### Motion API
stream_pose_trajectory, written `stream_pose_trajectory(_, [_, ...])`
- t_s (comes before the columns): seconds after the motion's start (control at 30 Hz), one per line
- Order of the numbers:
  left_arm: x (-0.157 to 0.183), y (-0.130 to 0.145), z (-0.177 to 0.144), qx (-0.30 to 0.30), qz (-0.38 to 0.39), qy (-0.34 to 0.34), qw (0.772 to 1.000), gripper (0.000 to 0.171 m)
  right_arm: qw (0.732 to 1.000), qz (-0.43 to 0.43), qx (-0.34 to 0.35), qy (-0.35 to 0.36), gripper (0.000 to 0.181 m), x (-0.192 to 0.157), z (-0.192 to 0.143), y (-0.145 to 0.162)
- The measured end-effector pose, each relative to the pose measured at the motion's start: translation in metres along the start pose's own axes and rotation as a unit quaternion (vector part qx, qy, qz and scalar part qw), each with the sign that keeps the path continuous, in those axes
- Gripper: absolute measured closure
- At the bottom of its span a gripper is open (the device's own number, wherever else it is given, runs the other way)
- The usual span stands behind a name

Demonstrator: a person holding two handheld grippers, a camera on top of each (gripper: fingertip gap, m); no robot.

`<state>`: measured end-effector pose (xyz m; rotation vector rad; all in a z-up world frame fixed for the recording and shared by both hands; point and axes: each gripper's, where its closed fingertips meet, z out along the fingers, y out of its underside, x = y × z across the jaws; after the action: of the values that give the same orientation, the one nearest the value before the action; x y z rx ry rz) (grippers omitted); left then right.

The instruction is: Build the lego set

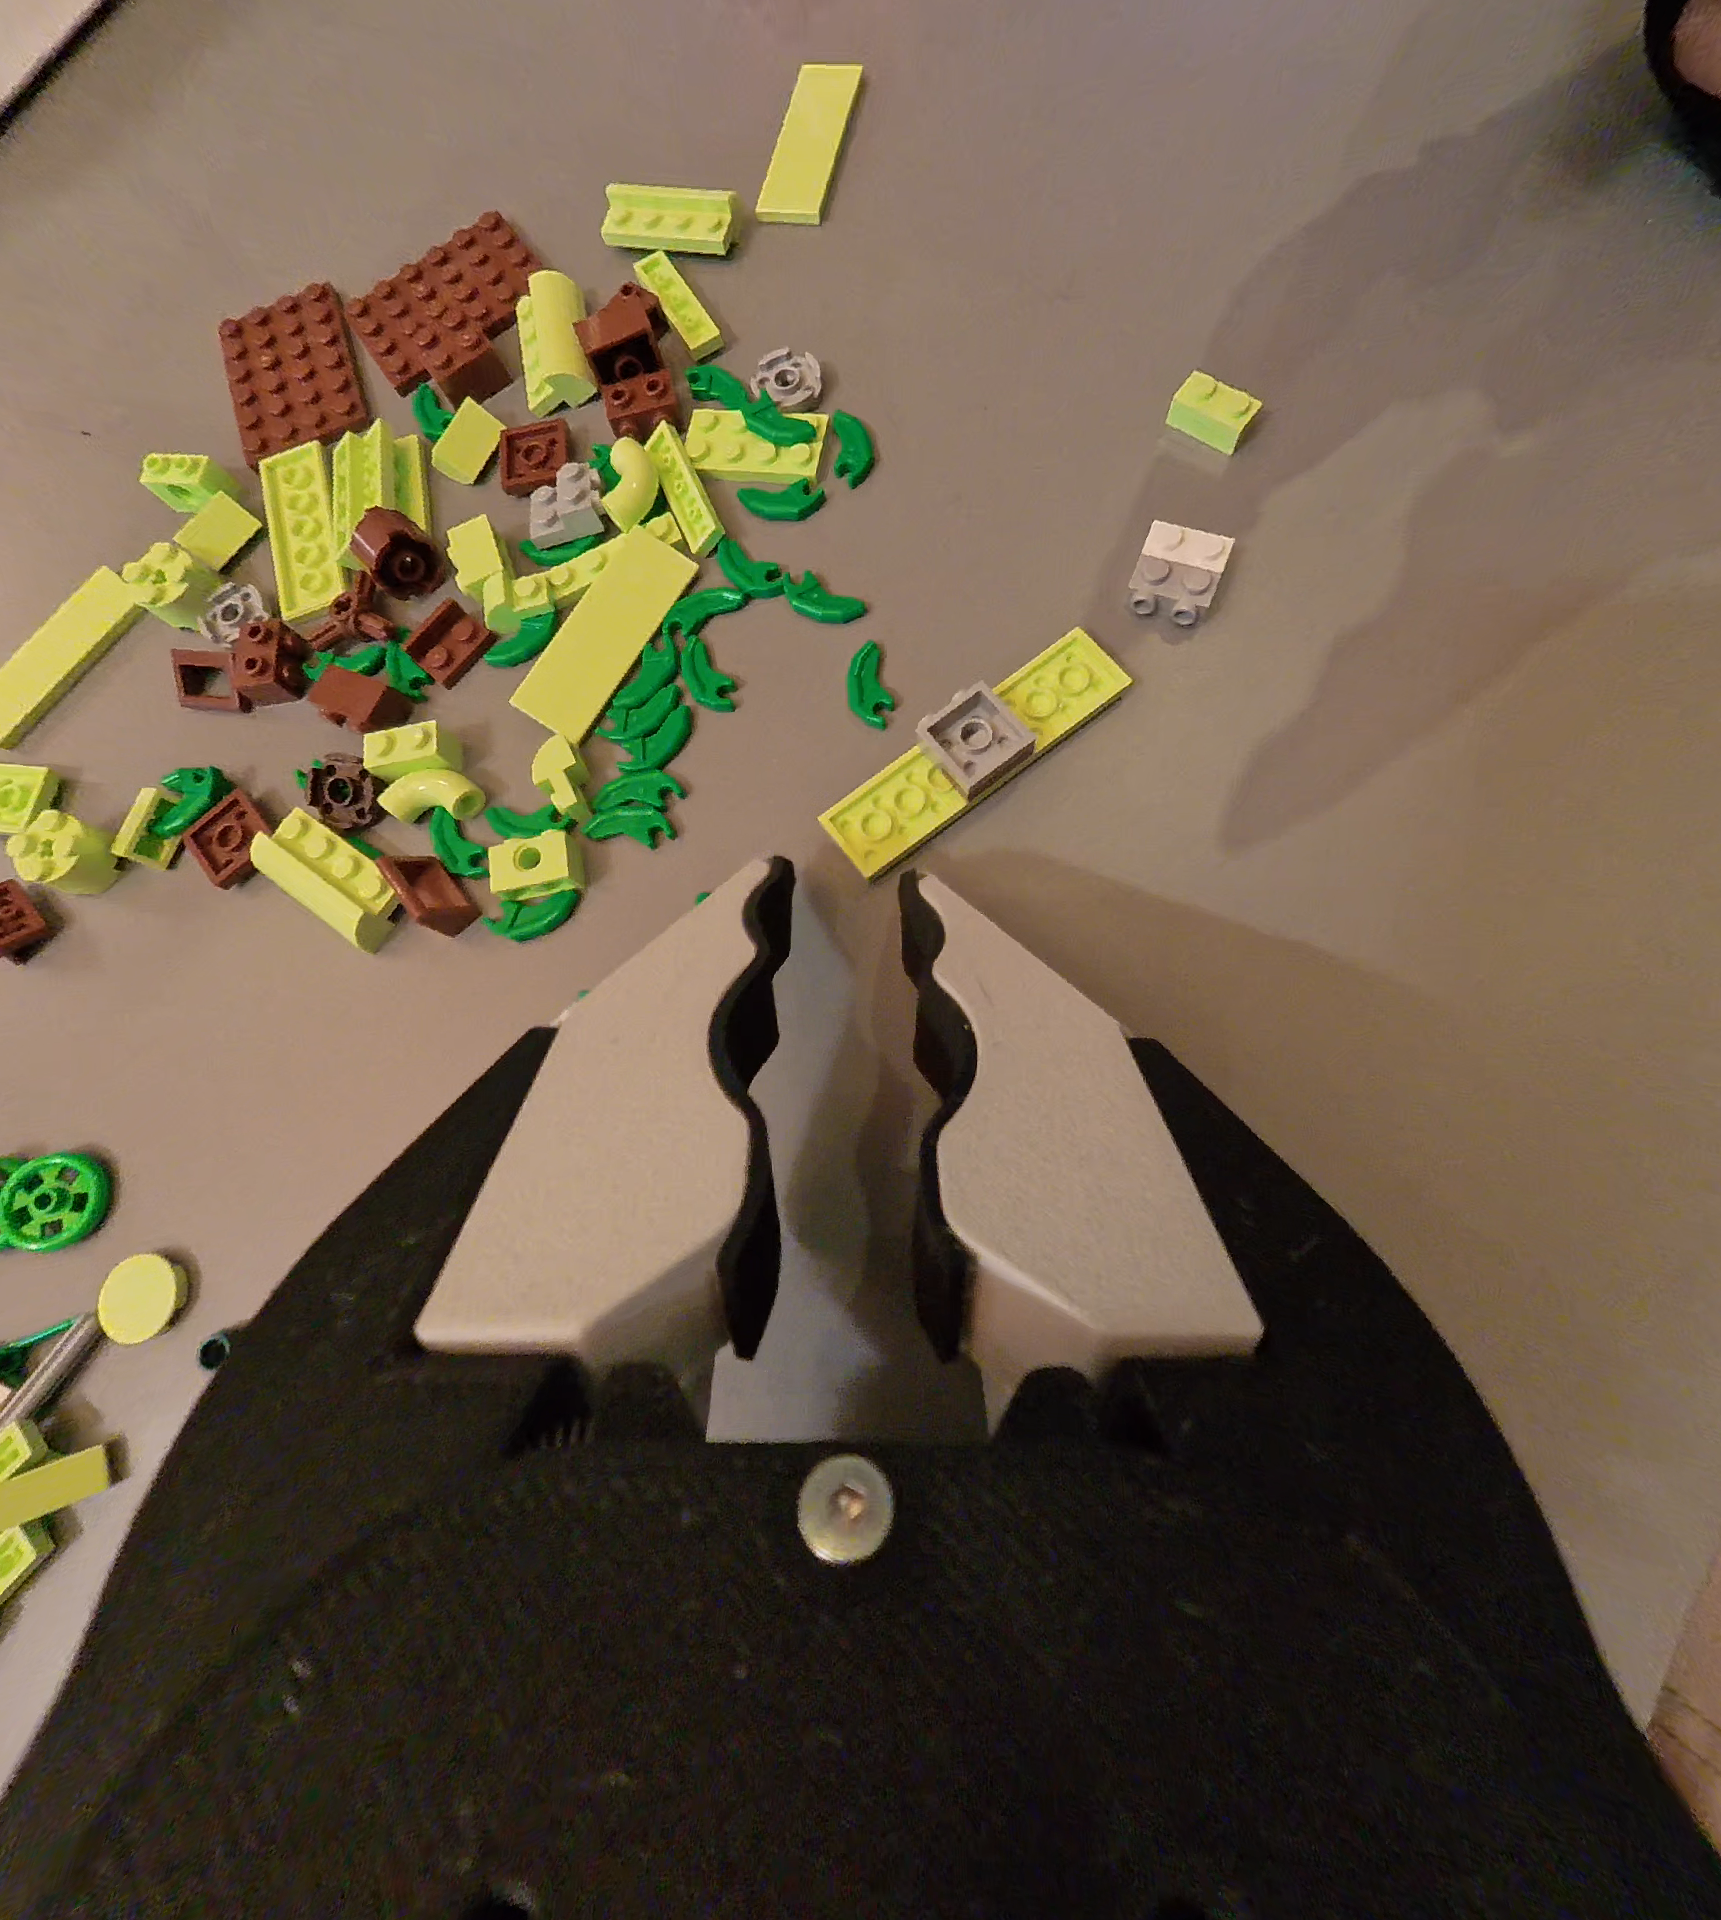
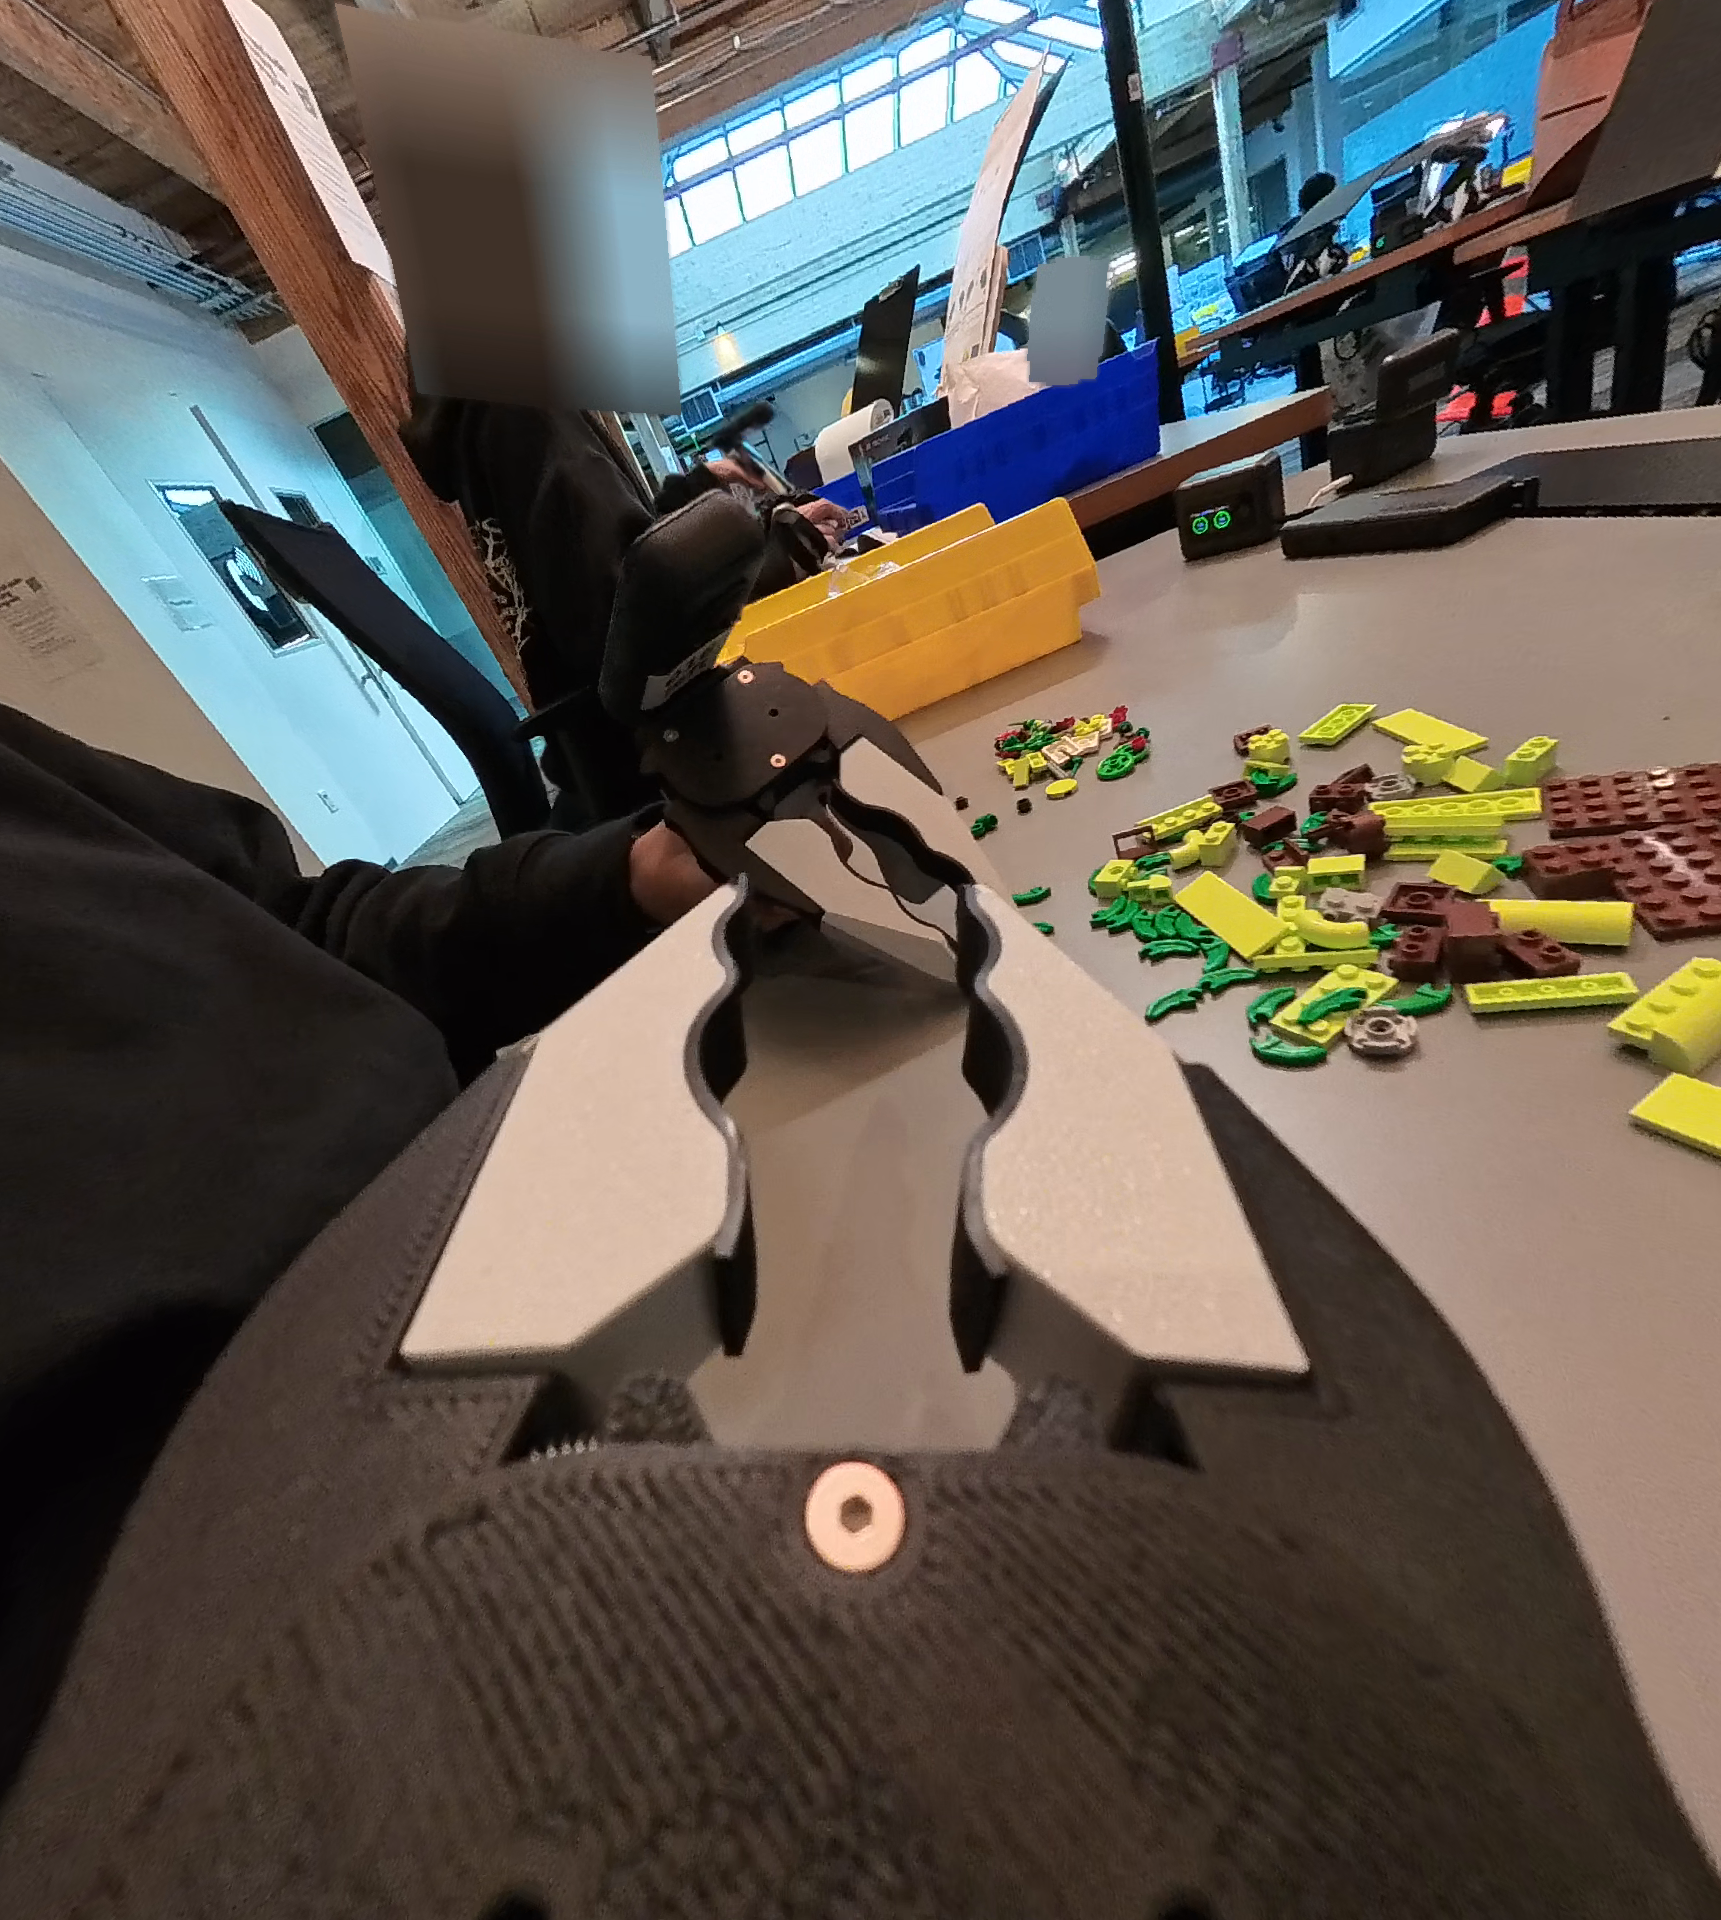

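**Loose bricks on the desk, both grippers empty**

Two brown plates [image 1: 368, 343] lay upper left on the desk [image 1: 1355, 831]; one lime plate [image 1: 975, 750] carrying one grey piece [image 1: 975, 740] lay centre. The left gripper [image 1: 845, 883] and right gripper [image 2: 851, 899] had jaws parted, grasping nothing. Two yellow bins [image 2: 929, 613] stood behind.

Loose brick pile [image 1: 440, 582] left on table [image 1: 1355, 935], long plate [image 1: 1064, 691] right of it, square plate [image 1: 975, 740] on top
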<state>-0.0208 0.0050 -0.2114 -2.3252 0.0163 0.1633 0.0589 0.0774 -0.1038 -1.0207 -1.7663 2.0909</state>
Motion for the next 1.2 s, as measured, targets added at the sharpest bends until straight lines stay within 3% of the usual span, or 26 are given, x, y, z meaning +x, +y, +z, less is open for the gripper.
stream_pose_trajectory(1.2, [-0.0007, 0.0036, 0.0006, -0.01, -0.004, -0.003, 1.0, 0.15, 1.0, 0.003, -0.003, -0.002, 0.145, -0.0002, 0.0024, 0.0009])
